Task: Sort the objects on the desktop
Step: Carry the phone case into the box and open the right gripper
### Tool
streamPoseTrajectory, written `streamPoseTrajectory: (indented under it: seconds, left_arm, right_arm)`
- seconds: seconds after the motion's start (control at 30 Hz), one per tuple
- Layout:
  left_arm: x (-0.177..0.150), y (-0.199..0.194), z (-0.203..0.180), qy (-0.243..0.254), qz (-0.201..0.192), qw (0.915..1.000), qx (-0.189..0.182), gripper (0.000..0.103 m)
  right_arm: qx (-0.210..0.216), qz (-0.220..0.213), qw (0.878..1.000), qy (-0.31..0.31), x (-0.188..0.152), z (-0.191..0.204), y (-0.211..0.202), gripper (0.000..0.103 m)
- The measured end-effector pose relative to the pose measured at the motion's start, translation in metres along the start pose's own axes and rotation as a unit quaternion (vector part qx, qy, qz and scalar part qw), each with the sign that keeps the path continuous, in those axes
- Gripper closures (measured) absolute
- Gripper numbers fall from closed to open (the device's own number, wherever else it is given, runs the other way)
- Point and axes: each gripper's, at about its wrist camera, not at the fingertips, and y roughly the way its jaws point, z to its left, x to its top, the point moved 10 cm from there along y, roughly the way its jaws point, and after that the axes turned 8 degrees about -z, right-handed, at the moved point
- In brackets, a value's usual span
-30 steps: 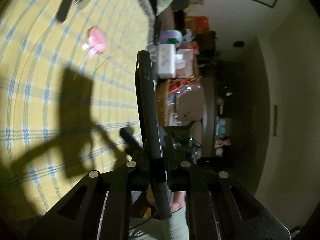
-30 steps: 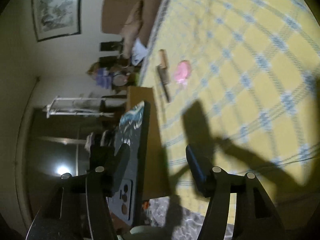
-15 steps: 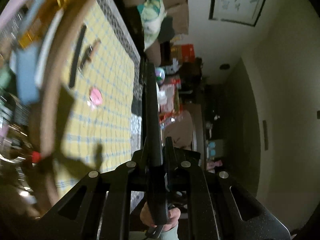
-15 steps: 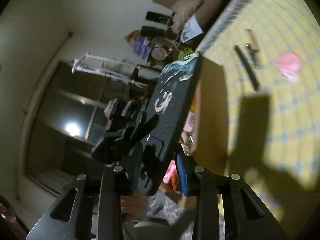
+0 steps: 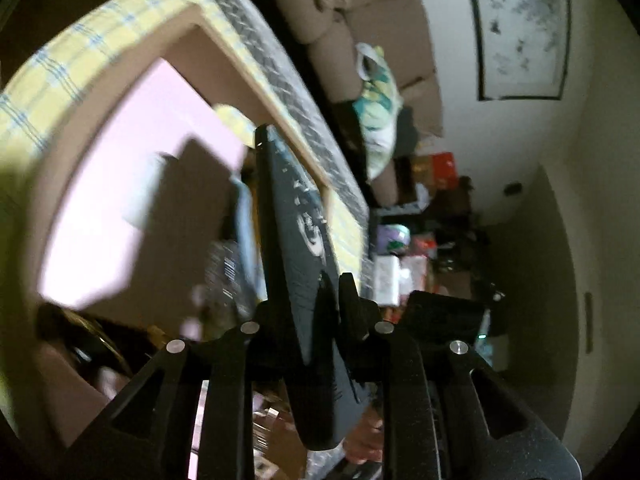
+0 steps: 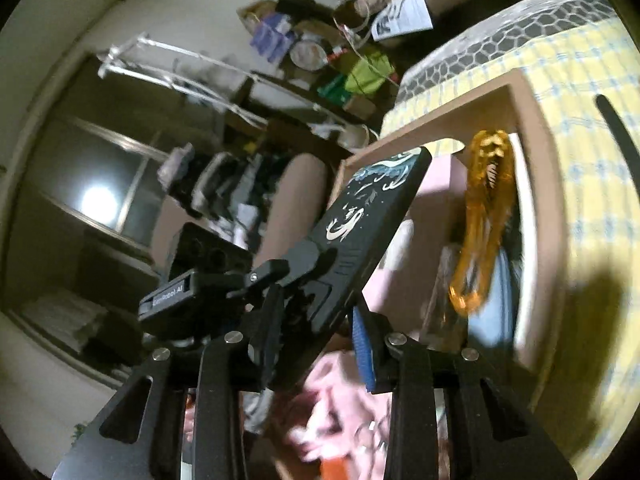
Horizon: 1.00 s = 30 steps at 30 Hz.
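Phone [image 5: 296, 240], in a dark case with pale whale art, is held above an open cardboard box [image 5: 240, 56] that rests on the yellow checked cloth [image 5: 60, 68]. By the look of things, the step in hand is the carrying of the phone to the box; the next move calls for it to be lowered inside and let go, clear of the amber hair claw [image 6: 484, 216] and the pink sheet [image 5: 132, 168] already there. The phone is gripped between both grippers. In the left gripper [image 5: 324, 312] its lower end sits between the fingers, the jaws are opening, and contact cannot be told for sure. The right gripper [image 6: 316, 332] is clamped across the phone's near end, with the far end raised toward the box.
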Motion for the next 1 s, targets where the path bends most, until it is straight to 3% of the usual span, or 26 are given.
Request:
streamPoseTrajectory:
  seconds: [0.23,0.43,0.47,0.53,0.6,0.67,0.73,0.87,1.0]
  left_arm:
    - [0.025,0.003,0.031,-0.003,-0.026,0.9987,0.043,0.083]
    - [0.03,-0.021,0.034,0.031,-0.057,0.9918,0.11,0.083]
    - [0.029,-0.027,0.035,0.037,-0.06,0.9899,0.123,0.074]
    - [0.032,-0.035,0.028,0.063,-0.077,0.9843,0.145,0.038]
    - [0.031,-0.041,0.021,0.086,-0.083,0.9813,0.151,0.022]
    - [0.028,-0.045,0.018,0.098,-0.089,0.9764,0.171,0.022]
    - [0.028,-0.055,0.017,0.088,-0.094,0.9796,0.154,0.022]
    - [0.032,-0.073,0.012,0.095,-0.121,0.975,0.16,0.022]
    - [0.037,-0.078,0.012,0.089,-0.125,0.9767,0.15,0.022]
  right_arm:
    - [-0.038,0.04,0.998,-0.01,0.0,-0.019,0.041,0.07]
    - [-0.033,0.05,0.998,0.002,-0.002,-0.021,0.061,0.07]
    - [-0.044,0.049,0.998,0.0,-0.003,-0.023,0.062,0.07]
    - [-0.064,0.051,0.997,-0.005,-0.003,-0.027,0.064,0.073]
    - [-0.069,0.056,0.996,-0.003,-0.006,-0.03,0.065,0.076]
    - [-0.08,0.056,0.995,-0.011,-0.007,-0.03,0.065,0.074]
    - [-0.093,0.056,0.994,-0.017,-0.008,-0.03,0.064,0.074]
    - [-0.116,0.059,0.991,-0.04,-0.01,-0.027,0.062,0.074]
    - [-0.125,0.048,0.99,-0.048,-0.01,-0.025,0.055,0.074]
